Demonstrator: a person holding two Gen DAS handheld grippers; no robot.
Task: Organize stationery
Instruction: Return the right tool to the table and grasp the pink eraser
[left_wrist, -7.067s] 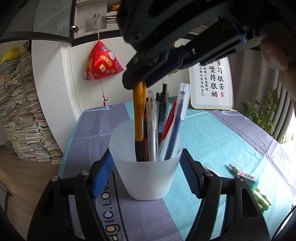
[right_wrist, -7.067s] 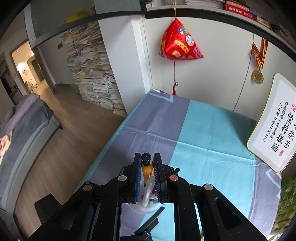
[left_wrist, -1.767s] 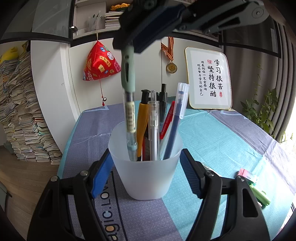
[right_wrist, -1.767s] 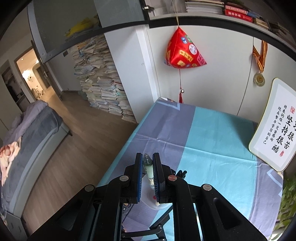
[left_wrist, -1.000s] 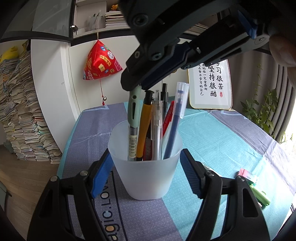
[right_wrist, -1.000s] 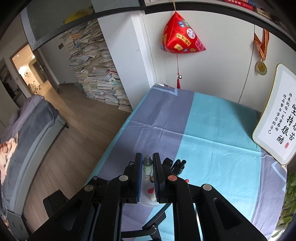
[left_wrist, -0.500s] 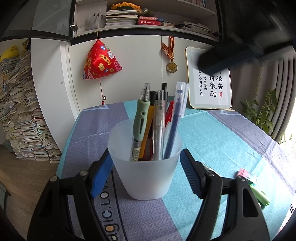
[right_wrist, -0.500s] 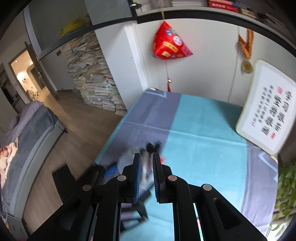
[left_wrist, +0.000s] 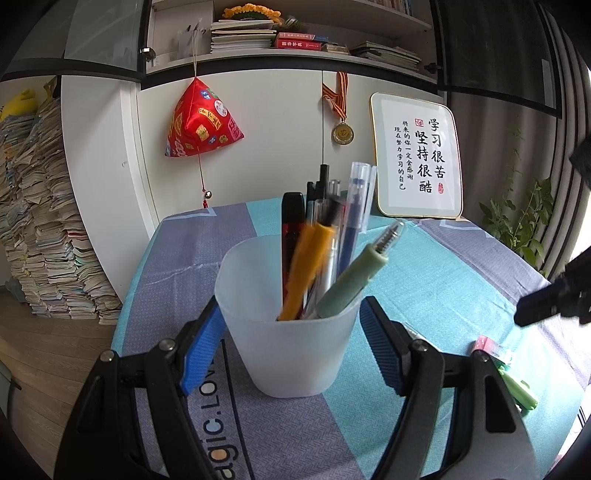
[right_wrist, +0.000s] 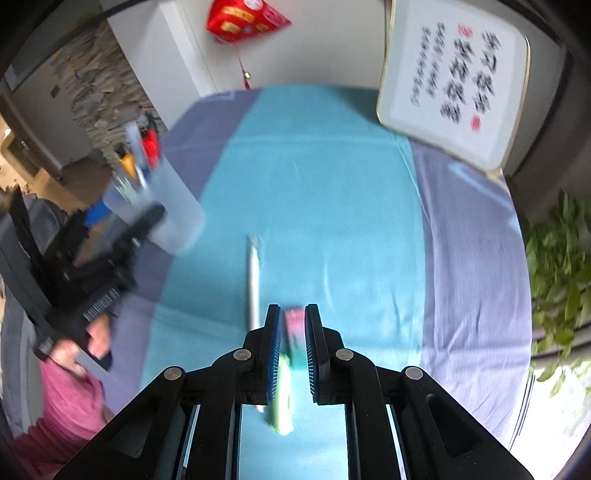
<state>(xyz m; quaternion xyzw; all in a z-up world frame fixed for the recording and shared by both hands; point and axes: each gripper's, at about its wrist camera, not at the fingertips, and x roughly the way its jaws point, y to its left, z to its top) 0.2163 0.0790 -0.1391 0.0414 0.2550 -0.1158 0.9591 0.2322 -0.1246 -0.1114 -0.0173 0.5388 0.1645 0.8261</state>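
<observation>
A frosted plastic cup (left_wrist: 291, 325) is flanked by the blue pads of the left gripper (left_wrist: 291, 332), one pad at each side of the cup's wall; whether the pads actually press on it cannot be told. The cup stands on the table (left_wrist: 436, 273), on the grey stripe of the cloth. Several pens are seen standing in it: an orange pen (left_wrist: 304, 266), a red-and-black pen (left_wrist: 291, 236), a blue capped pen (left_wrist: 354, 210), and a green pen (left_wrist: 354, 277) leaning out toward the right.

In the right wrist view the right gripper (right_wrist: 291, 350) is held above the teal stripe, its fingers parted by a narrow gap with nothing gripped. Below that gap, on the cloth, a pink-and-teal eraser (right_wrist: 294, 334) and a light green marker (right_wrist: 280, 398) are seen, blurred. A white pen (right_wrist: 253, 280) lies just ahead of them. The cup is glimpsed at the left, well apart from these.
</observation>
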